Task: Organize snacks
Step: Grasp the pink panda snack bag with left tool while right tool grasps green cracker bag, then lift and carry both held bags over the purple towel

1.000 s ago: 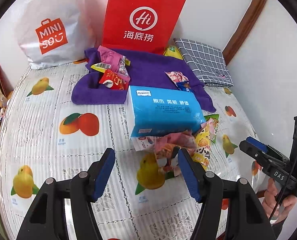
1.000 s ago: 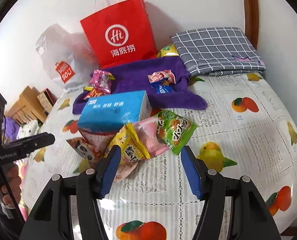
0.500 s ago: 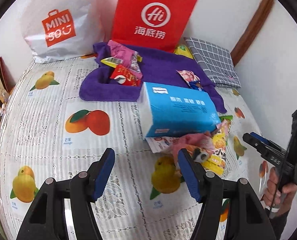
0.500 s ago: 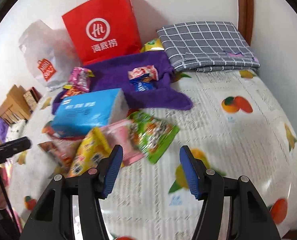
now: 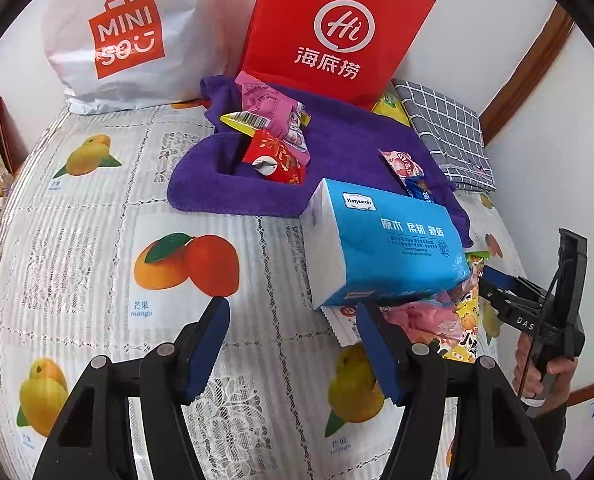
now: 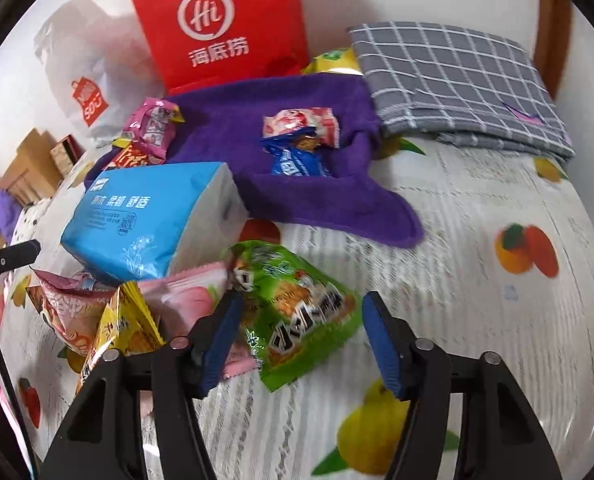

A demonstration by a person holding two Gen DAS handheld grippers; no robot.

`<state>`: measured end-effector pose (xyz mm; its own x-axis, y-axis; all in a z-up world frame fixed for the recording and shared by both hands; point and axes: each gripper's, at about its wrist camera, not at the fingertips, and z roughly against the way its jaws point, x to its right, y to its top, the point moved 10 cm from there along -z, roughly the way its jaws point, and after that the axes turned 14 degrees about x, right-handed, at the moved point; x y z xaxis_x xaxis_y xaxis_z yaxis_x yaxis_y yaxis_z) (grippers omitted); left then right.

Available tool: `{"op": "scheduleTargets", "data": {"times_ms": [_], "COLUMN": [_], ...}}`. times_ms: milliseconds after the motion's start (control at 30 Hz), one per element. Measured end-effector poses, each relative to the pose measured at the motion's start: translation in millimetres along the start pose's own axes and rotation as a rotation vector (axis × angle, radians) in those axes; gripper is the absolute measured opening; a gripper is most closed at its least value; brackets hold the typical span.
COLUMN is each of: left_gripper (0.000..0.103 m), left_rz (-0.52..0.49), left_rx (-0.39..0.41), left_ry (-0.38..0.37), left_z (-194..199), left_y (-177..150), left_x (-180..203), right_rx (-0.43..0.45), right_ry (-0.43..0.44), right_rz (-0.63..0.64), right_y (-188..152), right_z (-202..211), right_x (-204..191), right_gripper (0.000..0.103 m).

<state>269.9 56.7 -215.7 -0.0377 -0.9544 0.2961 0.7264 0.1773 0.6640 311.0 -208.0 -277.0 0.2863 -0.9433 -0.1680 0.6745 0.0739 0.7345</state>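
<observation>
- The right gripper (image 6: pixel 299 334) has its fingers spread wide on either side of a green snack packet (image 6: pixel 293 308) that lies flat on the fruit-print tablecloth (image 6: pixel 477 280), grasping nothing.
- Left of the packet, a pink packet (image 6: pixel 189 292) and a yellow packet (image 6: pixel 121 328) crowd against the near edge of a blue tissue pack (image 6: pixel 149 216).
- The left gripper (image 5: pixel 293 344) hangs wide apart and empty over the cloth, near the tissue pack.
- Farther back, more snacks sit on a purple towel (image 6: pixel 297 128).
</observation>
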Motion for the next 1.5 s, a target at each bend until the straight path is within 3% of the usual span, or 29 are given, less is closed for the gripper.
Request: {"op": "scheduleTargets", "data": {"times_ms": [233,367,633,800,1033,1233,1500], "left_gripper": [0.064,0.064,0.064,0.073,0.074,0.074,0.063], "left_rz": [-0.006,-0.017,-0.043,-0.094,-0.225,-0.224,-0.221], "left_rx": [-0.001,0.000,0.026,0.018,-0.021,-0.059,-0.057], "left_ry": [-0.013,-0.024,-0.104,-0.174,-0.172,-0.182,-0.180], "left_z": [0.6,3.0,16.6,17.9,-1.6,-21.3,-22.3], "left_y": [-0.7,-3.4,-4.4,-11.8,-27.4,-38.2,-42.4], "left_x": [4.8,10.7,39.7,73.2,103.3,105.7,103.5], "right_rx": [-0.029,-0.014,0.063,0.096,0.126,0.130,0.137], "right_ry": [-0.005,0.003,-0.047,-0.083,-0.085,-0.085,-0.080], "right_rz": [0.061,0.025,-0.065,-0.094,-0.114,-0.140,-0.165], "right_y": [1.5,-0.8,-1.4,-8.5,-26.5,-39.9,-42.9], "right_z": [-24.2,-22.4,23.9,53.5,86.1,96.9,100.7], "right_x": [-6.2,-2.1,20.2,27.8,27.1,27.4,26.4], "right_gripper": [0.067,0.057,0.056,0.056,0.056,0.056,0.056]}}
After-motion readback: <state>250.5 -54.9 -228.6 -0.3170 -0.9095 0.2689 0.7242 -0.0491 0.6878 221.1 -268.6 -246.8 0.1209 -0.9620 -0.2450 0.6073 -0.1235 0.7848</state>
